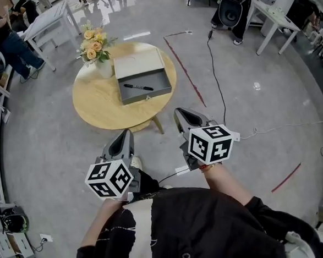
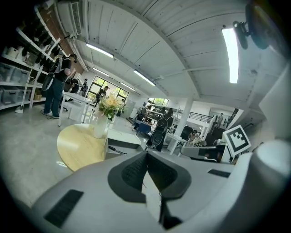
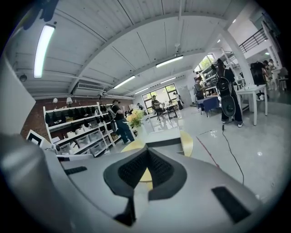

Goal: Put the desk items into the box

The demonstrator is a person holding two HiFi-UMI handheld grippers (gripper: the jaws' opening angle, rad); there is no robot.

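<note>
Both are pinched shut on nothing. My left claw (image 1: 126,133) and right claw (image 1: 181,113) hang well short of the round surface (image 1: 96,102). The open box (image 1: 146,95) sits straight ahead between them, neither plainly nearer. The pen (image 1: 138,87) lies inside it, crosswise to my reach.

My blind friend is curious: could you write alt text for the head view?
A person looking down holds the shut left gripper and right gripper short of a round pale wooden table. On it stand an open grey box with a black pen inside and a vase of peach flowers.
</note>
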